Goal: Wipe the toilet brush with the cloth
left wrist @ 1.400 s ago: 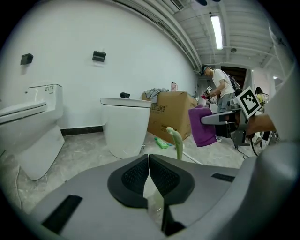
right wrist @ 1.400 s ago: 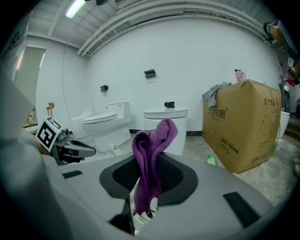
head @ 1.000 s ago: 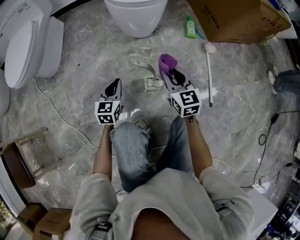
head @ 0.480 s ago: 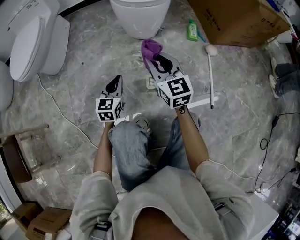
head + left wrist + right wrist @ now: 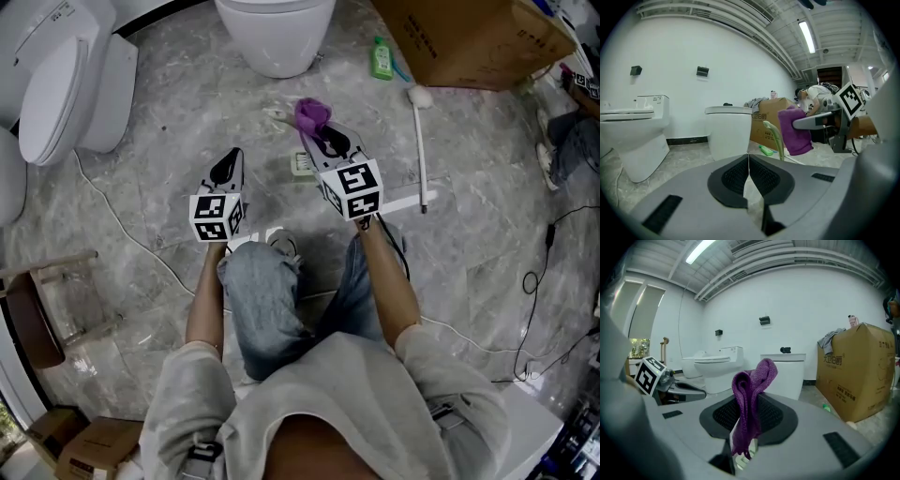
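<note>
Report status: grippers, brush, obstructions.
Left gripper shut, empty. Right gripper shut on purple cloth. Toilet brush upright beside cloth, contact unclear. Nothing blocking.

Industrial hall staged as washroom: toilet [image 5: 274, 33], second toilet [image 5: 56, 89] on grey stone floor [image 5: 169, 159], cardboard box [image 5: 469, 37], loose cable [image 5: 122, 230], bare ceiling ducts [image 5: 787, 261].

Right gripper [image 5: 321, 139] holds the purple cloth [image 5: 312, 113]; the toilet brush [image 5: 419, 141] lies on the floor [image 5: 178, 103] nearby.
</note>
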Available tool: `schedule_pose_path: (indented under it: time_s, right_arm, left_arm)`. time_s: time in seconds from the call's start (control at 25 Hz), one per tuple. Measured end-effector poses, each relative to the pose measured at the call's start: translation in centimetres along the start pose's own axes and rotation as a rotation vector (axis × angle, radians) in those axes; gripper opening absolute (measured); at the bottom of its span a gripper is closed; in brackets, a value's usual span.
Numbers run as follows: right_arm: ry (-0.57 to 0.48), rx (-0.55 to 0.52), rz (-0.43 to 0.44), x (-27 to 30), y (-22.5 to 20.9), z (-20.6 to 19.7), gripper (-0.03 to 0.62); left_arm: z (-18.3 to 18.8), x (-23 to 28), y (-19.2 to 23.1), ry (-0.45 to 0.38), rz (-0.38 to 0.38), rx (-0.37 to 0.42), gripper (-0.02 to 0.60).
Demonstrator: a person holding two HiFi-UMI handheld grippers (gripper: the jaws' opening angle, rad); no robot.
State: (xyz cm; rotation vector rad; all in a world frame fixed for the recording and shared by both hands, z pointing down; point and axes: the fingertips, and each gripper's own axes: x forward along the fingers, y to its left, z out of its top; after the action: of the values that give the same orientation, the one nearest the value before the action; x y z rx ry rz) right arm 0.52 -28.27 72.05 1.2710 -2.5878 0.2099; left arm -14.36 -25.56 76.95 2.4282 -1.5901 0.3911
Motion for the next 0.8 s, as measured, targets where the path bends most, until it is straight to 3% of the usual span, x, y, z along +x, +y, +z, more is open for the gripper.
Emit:
schedule_pose_path:
  time_s: [0.4,0.8]
  right_arm:
    - [0.157,0.084,-0.048,0.4,-1.7,-9.3,0.107]
    - [0.325,0.209,-0.112,2.4,-3.4,-18.4,0.107]
  left_arm:
    - [-1.2,0.5,-1.4,0.017,-0.032,0.005,0.021]
    - [-1.4,0.0,-0.3,0.027,-0.011,0.008,0.023]
